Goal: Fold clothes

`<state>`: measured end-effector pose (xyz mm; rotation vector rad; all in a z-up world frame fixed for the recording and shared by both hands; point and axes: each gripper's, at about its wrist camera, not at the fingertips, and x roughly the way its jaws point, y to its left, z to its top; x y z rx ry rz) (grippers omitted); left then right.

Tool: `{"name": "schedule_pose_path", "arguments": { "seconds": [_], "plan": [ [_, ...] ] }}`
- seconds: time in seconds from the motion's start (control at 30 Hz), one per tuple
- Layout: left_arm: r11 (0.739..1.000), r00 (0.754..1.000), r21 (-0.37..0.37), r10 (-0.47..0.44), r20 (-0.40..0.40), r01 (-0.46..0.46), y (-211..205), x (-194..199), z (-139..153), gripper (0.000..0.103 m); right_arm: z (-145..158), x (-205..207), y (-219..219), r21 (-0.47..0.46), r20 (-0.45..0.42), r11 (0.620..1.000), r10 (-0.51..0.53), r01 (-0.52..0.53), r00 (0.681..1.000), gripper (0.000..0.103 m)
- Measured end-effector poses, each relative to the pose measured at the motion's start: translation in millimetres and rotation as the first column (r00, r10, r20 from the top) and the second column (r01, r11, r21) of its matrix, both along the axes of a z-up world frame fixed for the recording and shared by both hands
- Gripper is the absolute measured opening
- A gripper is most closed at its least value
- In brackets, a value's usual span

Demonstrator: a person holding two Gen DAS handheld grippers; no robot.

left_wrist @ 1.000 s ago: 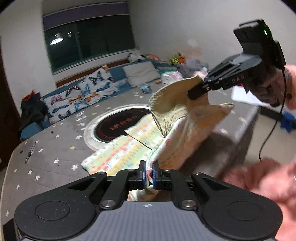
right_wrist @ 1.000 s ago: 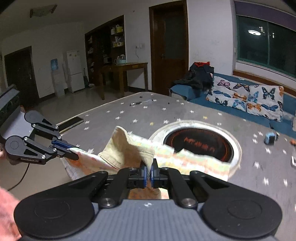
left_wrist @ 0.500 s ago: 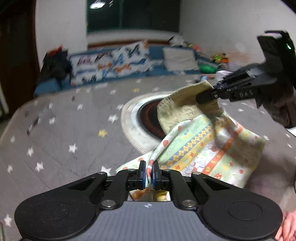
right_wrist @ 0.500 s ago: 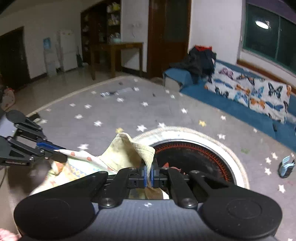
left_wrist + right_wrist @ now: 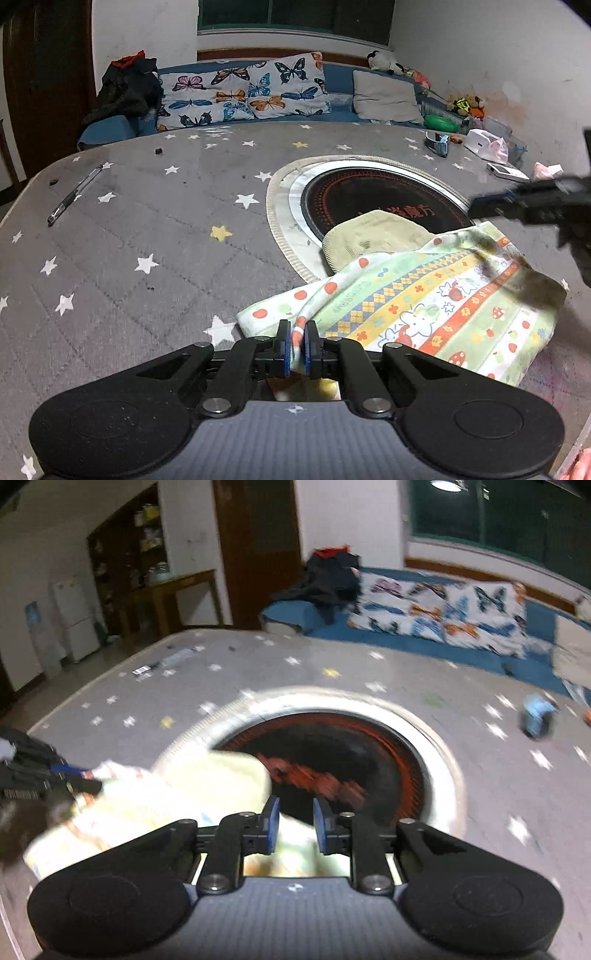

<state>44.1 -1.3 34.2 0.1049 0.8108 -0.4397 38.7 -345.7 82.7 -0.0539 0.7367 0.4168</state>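
A small patterned garment (image 5: 424, 306) with a pale ribbed waistband (image 5: 373, 236) lies folded on the grey star-print table (image 5: 147, 221), partly over the round black cooktop (image 5: 369, 199). My left gripper (image 5: 296, 345) is shut on the garment's near edge. My right gripper (image 5: 295, 825) is open just above the garment (image 5: 155, 805), holding nothing; it also shows in the left wrist view (image 5: 480, 208) at the garment's far right. The right wrist view is motion-blurred.
A pen (image 5: 74, 194) lies at the table's left. Small items, a phone (image 5: 508, 171) and a white box (image 5: 484, 142), sit at the far right. A blue sofa with butterfly pillows (image 5: 243, 90) runs behind the table.
The garment has been lowered from the air onto the table, folded over. My right gripper has opened and let go of the waistband. My left gripper keeps its hold.
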Motion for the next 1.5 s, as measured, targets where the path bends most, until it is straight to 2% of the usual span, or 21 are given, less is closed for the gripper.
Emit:
{"name": "schedule_pose_path", "arguments": {
  "seconds": [0.1, 0.23, 0.47, 0.67, 0.77, 0.87, 0.93, 1.07, 1.13, 1.23, 1.37, 1.5],
  "plan": [
    [1.000, 1.000, 0.004, 0.005, -0.003, -0.005, -1.5, 2.3, 2.5, 0.008, -12.9, -12.7, -20.2, -0.028, -0.025, 0.999, -0.045, 0.044, 0.999, 0.022],
    [1.000, 1.000, 0.027, 0.007, -0.003, -0.007, -4.8, 4.3, 5.5, 0.008, -24.5, -18.0, -31.4, -0.019, -0.045, 0.997, -0.075, 0.074, 0.996, 0.022],
    [0.998, 1.000, 0.066, 0.015, -0.011, -0.014, -10.4, 9.3, 5.5, 0.008, -26.0, -15.5, -20.8, -0.036, 0.002, 0.997, -0.069, 0.069, 0.998, 0.022],
    [0.997, 1.000, 0.074, 0.010, -0.024, -0.008, -9.4, 12.5, 3.0, 0.010, -33.9, -11.8, -21.1, -0.012, -0.026, 0.996, -0.085, 0.085, 0.996, 0.022],
    [0.996, 1.000, 0.090, -0.007, -0.013, 0.008, -12.2, 10.9, 5.8, 0.008, -33.1, -15.1, -16.8, -0.018, -0.016, 0.997, -0.075, 0.075, 0.997, 0.004],
    [0.995, 1.000, 0.100, -0.025, 0.003, 0.025, -13.1, 10.3, 11.4, 0.008, -22.2, -22.2, -5.7, -0.090, 0.062, 0.992, -0.084, 0.089, 0.995, 0.002],
    [0.994, 0.999, 0.102, -0.032, 0.008, 0.031, -12.6, 11.8, 14.0, 0.008, -16.9, -21.5, -5.9, -0.095, 0.080, 0.989, -0.108, 0.115, 0.991, 0.002],
    [0.992, 1.000, 0.126, -0.019, -0.021, 0.021, -15.7, 19.9, 2.0, 0.010, -34.3, -8.9, -6.9, -0.134, 0.022, 0.977, -0.163, 0.165, 0.986, 0.002],
    [0.994, 1.000, 0.110, 0.006, -0.027, -0.003, -12.8, 22.2, 1.9, 0.017, -36.6, -7.7, -13.8, -0.112, 0.016, 0.977, -0.179, 0.180, 0.984, 0.002],
    [0.995, 0.999, 0.094, 0.045, -0.017, -0.043, -5.4, 25.0, 7.3, 0.021, -26.0, -12.1, -13.5, -0.095, 0.034, 0.979, -0.178, 0.181, 0.983, 0.003],
    [0.994, 0.995, 0.062, 0.092, 0.029, -0.094, -1.2, 25.2, 22.8, 0.018, -10.3, -14.0, -2.1, -0.034, 0.041, 0.993, -0.114, 0.115, 0.993, 0.007],
    [0.999, 0.998, -0.031, 0.046, 0.031, -0.045, -14.0, 21.2, 33.2, 0.018, -3.3, -10.9, 18.1, 0.005, 0.042, 0.999, -0.037, 0.037, 0.998, 0.008]
  ]
}}
